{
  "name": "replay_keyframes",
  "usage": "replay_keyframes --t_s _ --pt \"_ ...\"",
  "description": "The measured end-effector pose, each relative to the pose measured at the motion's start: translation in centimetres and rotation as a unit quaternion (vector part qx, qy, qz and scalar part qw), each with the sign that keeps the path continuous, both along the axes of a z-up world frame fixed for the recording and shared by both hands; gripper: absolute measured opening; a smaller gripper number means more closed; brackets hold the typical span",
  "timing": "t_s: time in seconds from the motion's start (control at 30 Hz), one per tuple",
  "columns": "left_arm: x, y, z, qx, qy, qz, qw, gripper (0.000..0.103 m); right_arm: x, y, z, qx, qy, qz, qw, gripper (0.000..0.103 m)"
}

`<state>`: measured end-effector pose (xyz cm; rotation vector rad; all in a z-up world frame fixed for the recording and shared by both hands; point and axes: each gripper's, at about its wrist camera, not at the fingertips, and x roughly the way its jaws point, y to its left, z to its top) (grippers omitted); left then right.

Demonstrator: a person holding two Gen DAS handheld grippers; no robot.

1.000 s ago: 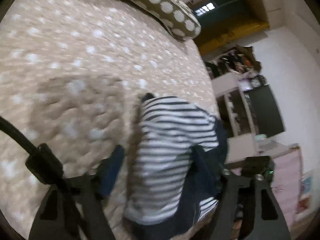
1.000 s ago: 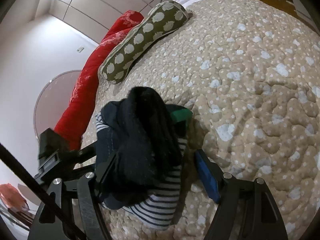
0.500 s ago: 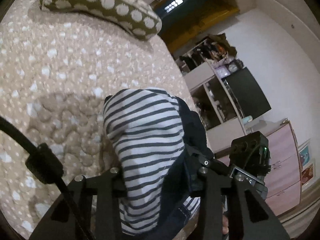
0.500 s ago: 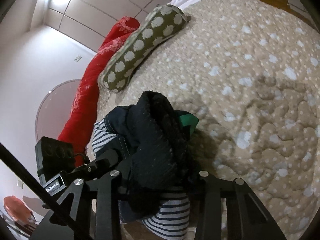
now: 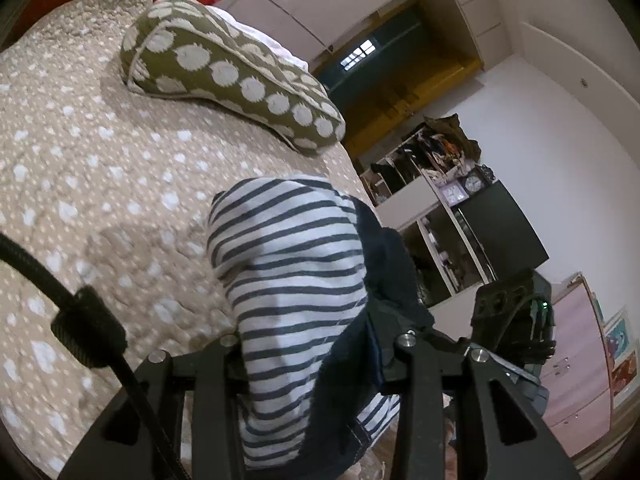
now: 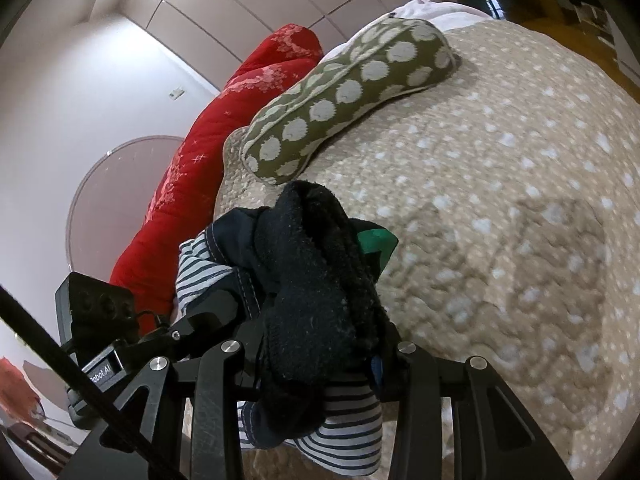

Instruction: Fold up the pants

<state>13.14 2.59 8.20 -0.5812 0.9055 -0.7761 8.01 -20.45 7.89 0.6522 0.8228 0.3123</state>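
The pants (image 5: 288, 276) are striped white and navy with a dark navy part, bunched and lifted off the bed. My left gripper (image 5: 312, 356) is shut on the striped and navy cloth. My right gripper (image 6: 316, 356) is shut on the dark fuzzy part of the pants (image 6: 320, 280), with striped cloth hanging below it. A green tag (image 6: 374, 240) pokes out beside the bundle. The right gripper's body (image 5: 516, 320) shows in the left wrist view, the left gripper's body (image 6: 96, 308) in the right wrist view. The fingertips are hidden in cloth.
A beige dotted quilt (image 5: 80, 184) covers the bed. An olive pillow with white spots (image 5: 236, 76) lies at its far end, a red blanket (image 6: 224, 128) behind it. Shelves and a dark cabinet (image 5: 460, 208) stand beside the bed, with a pink drawer unit (image 5: 580, 360).
Both grippers closed on the pants and raised them off the quilt; the views tilted up toward the pillow and walls.
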Motion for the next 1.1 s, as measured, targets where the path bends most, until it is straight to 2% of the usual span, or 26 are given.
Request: replay_keyframes --t_s 0.33,0.77,0.97,1.03,1.1 --pt "1.3 1.9 -0.3 -0.005 0.004 0.019 0.9998 0.036 2.2 1.7 0.5 -0.013 0.003 0.003 1.000 0.040" --pt "2.8 2.1 -2.2 0.008 0.034 0.037 0.9987 0.036 4.3 1.9 -1.7 -0.011 0.020 0.003 1.000 0.040" --pt "3.0 2.4 -2.9 0.041 0.047 0.054 0.9966 0.037 4.2 1.1 -2.9 -0.033 0.040 -0.024 0.998 0.047" --pt "2.7 2.6 -2.8 0.051 0.047 0.057 0.9960 0.038 3.8 0.6 -2.5 -0.032 0.037 -0.032 0.998 0.049" --pt "2.1 2.8 -2.2 0.068 0.038 0.066 0.9948 0.037 3.3 0.5 -1.3 -0.050 0.019 -0.041 0.998 0.049"
